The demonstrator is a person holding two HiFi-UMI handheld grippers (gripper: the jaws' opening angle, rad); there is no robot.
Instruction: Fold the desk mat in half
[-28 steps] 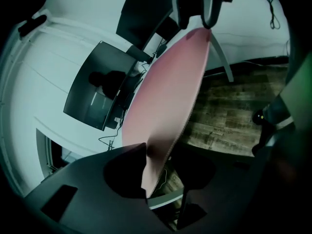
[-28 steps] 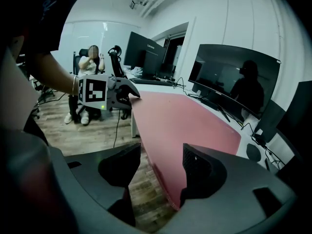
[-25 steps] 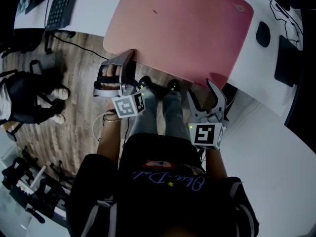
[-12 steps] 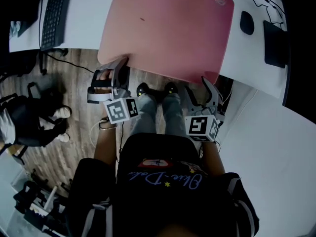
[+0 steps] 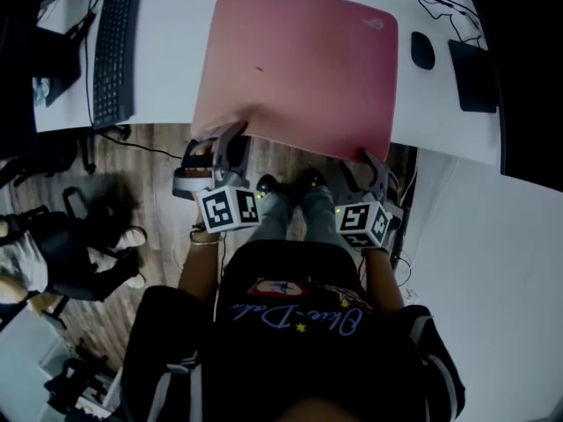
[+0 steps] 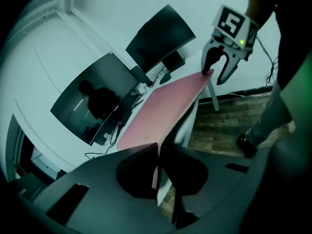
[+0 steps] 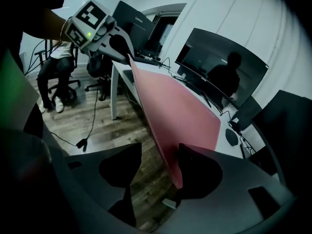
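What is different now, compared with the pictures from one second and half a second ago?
The left claw has shut on the near-left corner of the desk mat and raised it slightly, so that corner looks lifted off the desk. The right claw is still open around the near-right corner, not pinching it. The keyboard and mouse have not moved.

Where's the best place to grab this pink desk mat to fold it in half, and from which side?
Take the desk mat by its two near corners, coming from the desk's front side. It lies mostly flat, but its thin near edge reaches past the desk, so jaws can close above and below it.
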